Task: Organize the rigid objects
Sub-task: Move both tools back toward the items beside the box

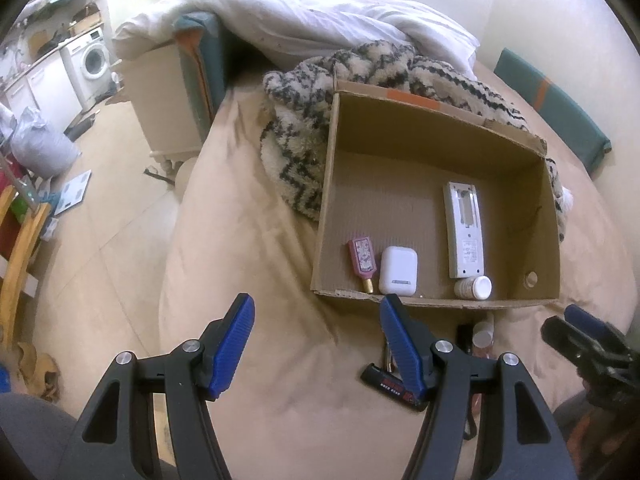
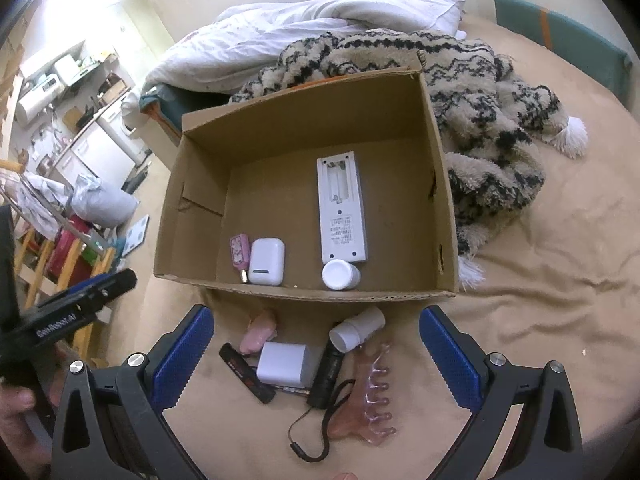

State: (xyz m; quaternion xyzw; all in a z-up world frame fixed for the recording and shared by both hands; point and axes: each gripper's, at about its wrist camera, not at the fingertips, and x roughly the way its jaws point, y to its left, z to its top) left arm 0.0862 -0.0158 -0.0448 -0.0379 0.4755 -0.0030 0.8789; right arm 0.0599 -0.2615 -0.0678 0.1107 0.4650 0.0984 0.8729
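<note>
Setting: a bed (image 2: 540,280) covered with a tan sheet, with a white duvet (image 2: 304,28) and a black-and-cream shaggy blanket (image 2: 488,112) heaped at its far end.
Box: an open cardboard box (image 2: 436,184) sits on the bed, its far edge against the blanket.
In the box: a white remote (image 2: 342,212) lies face down with its battery bay uncovered; a small white pill bottle (image 2: 340,275) lies on its side touching the remote's near end; a white earbud case (image 2: 266,262) and a pink perfume bottle (image 2: 240,254) lie side by side by the near wall.
On the bed, in front of the box: a white charger block (image 2: 286,364), a black flashlight (image 2: 328,376) with a cord, a second white bottle (image 2: 358,328) on its side, a clear pink hair clip (image 2: 370,400), a pale pink object (image 2: 260,332) too blurred to name, and a flat black stick (image 2: 248,372) with red print partly under the charger.
Left gripper (image 1: 316,344): jaws spread, nothing between them, over the bed short of the box's near left corner; its right finger hides part of the black stick.
Right gripper (image 2: 316,356): jaws spread wide, pinching nothing, framing the loose pile in front of the box.
Person: a hand (image 2: 16,404) shows at the lower left edge of the right wrist view.
</note>
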